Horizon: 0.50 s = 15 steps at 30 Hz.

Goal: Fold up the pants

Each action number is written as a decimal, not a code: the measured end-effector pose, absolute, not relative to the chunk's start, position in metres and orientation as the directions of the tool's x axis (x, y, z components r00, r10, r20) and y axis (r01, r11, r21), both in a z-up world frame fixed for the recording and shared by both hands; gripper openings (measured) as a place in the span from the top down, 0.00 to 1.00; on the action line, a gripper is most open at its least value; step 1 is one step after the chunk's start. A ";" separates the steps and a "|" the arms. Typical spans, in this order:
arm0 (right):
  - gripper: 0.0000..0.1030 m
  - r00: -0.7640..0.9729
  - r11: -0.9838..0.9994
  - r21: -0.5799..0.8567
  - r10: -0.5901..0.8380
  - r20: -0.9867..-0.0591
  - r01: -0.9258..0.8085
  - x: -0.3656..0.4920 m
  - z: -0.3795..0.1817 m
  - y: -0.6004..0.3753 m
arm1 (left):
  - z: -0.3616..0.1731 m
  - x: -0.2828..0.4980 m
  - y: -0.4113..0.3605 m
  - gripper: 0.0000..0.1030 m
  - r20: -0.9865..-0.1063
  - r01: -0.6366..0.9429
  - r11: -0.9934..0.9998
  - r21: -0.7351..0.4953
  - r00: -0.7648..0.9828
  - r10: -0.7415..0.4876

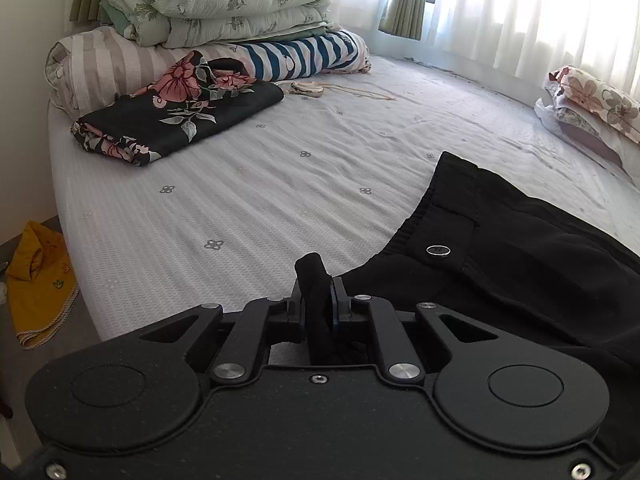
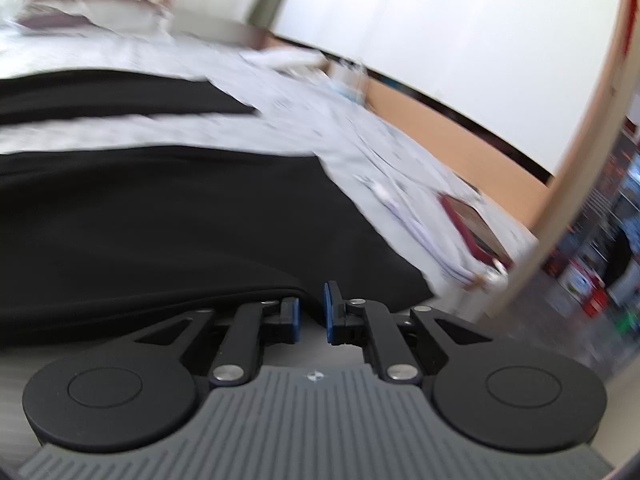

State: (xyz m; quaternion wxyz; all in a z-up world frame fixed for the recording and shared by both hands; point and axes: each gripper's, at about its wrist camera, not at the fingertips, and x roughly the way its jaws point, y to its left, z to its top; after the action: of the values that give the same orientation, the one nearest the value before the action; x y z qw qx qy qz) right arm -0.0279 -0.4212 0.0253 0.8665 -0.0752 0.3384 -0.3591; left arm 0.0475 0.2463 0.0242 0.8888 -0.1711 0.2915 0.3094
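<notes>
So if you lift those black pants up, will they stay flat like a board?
Probably not. The black pants already bunch into a soft wad inside the shut left gripper, so they look floppy. They would likely droop and drag across the bed sheet. The right gripper is open, not gripping.

Matt black cloth on the pants (image 1: 532,256), ribbed knit at the waistband (image 1: 420,220), with a small glossy metal-rimmed button (image 1: 438,250). Matt black plastic, faintly speckled, on the left gripper (image 1: 320,300); bright brushed metal on its pivot pins (image 1: 228,371). Ridged grey plastic on the right gripper (image 2: 312,312), with smooth blue pads (image 2: 329,312). Textured white woven cloth on the bed sheet (image 1: 240,208), finely wrinkled. Puckered pale green quilt (image 1: 212,0), soft and matt. Smooth dark floral fabric (image 1: 176,116) with slight sheen. Sheer white curtain (image 1: 520,8). Yellow cloth (image 1: 38,284) with twisted cord trim.
</notes>
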 end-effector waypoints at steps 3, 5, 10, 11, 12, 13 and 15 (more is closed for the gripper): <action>0.44 0.492 0.745 -0.355 -0.650 -0.579 0.565 -0.029 0.034 -0.424 | 0.026 0.048 0.244 0.80 -0.628 -0.653 0.751 -0.097 0.625 0.463; 0.27 0.506 0.768 -0.343 -0.623 -0.596 0.541 -0.036 0.047 -0.416 | 0.031 0.046 0.242 0.61 -0.626 -0.649 0.756 -0.090 0.627 0.464; 0.12 0.570 0.847 -0.313 -0.523 -0.634 0.429 -0.038 0.086 -0.385 | 0.054 0.037 0.251 0.19 -0.581 -0.625 0.759 -0.182 0.691 0.429; 0.11 0.583 0.855 -0.303 -0.510 -0.632 0.420 -0.036 0.094 -0.379 | 0.061 0.036 0.253 0.15 -0.566 -0.626 0.756 -0.191 0.699 0.436; 0.11 0.599 0.866 -0.283 -0.492 -0.631 0.412 -0.034 0.104 -0.374 | 0.069 0.036 0.255 0.12 -0.550 -0.624 0.755 -0.201 0.710 0.440; 0.10 0.620 0.879 -0.254 -0.467 -0.630 0.404 -0.030 0.113 -0.370 | 0.077 0.038 0.256 0.10 -0.537 -0.612 0.762 -0.213 0.725 0.432; 0.01 0.669 0.906 -0.182 -0.408 -0.621 0.383 -0.019 0.131 -0.363 | 0.093 0.048 0.259 0.06 -0.532 -0.553 0.797 -0.244 0.763 0.367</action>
State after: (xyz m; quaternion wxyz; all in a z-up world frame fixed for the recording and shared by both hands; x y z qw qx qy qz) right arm -0.0192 -0.3627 0.1313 0.9134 -0.0180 0.3444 -0.2163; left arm 0.0483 0.2585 0.0934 0.9180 -0.1973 0.2357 0.2505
